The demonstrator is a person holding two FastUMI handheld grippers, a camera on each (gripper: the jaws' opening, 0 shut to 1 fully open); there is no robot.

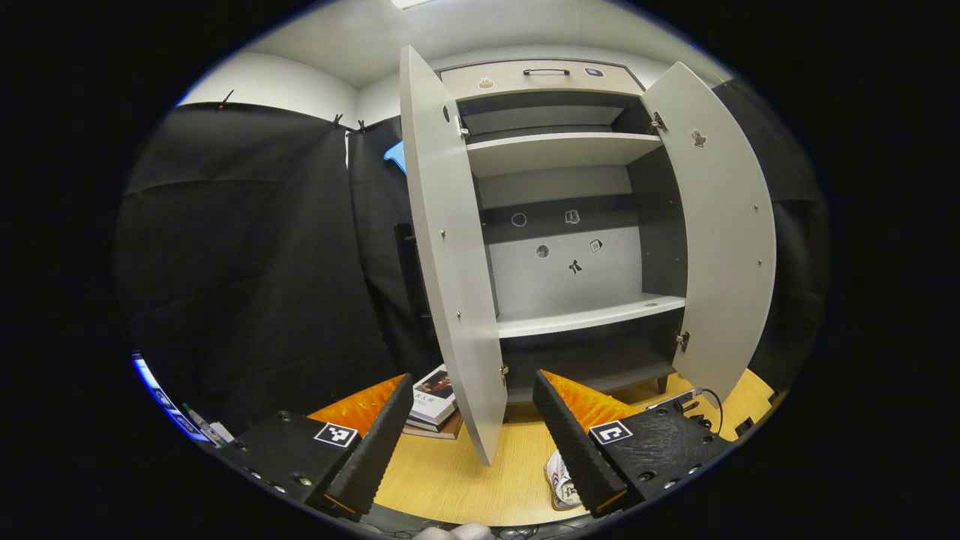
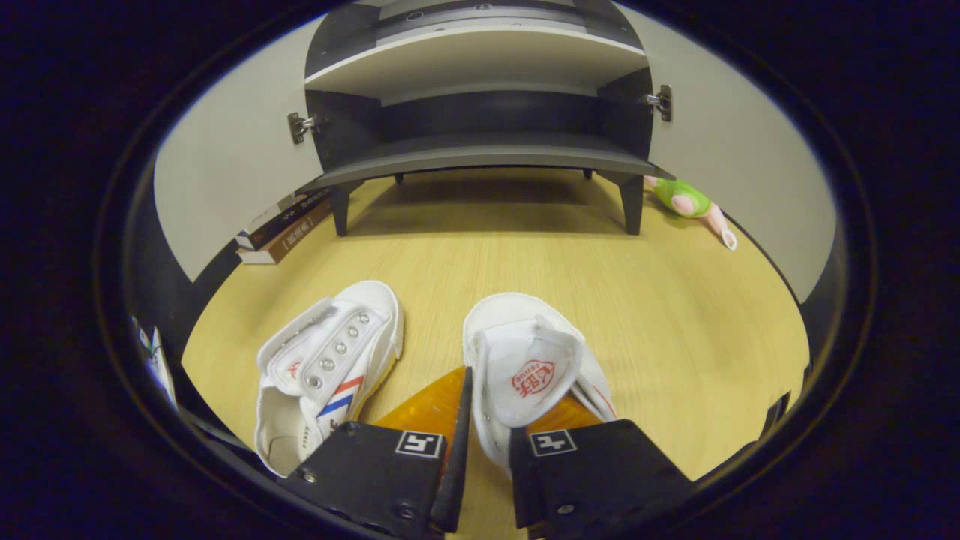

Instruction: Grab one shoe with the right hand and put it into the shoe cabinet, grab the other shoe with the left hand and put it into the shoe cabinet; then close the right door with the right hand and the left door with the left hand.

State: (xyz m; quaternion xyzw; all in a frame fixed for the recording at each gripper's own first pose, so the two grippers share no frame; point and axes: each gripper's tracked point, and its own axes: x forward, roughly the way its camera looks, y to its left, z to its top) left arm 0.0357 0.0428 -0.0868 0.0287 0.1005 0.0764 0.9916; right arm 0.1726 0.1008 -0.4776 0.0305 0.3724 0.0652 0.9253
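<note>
My two white shoes [image 2: 330, 360] [image 2: 525, 367] lie on the floor before the shoe cabinet [image 1: 562, 225], doors open.

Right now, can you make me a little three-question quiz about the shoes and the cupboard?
1. True or false: both pale grey cabinet doors are shut.
2. How many white canvas shoes lie on the yellow wooden floor?
3. What are the right tongs closing around? A) the stack of books B) the side wall of the right white shoe C) the green soft toy

Key: 1 false, both stand open. 2 two. 3 B.
</note>
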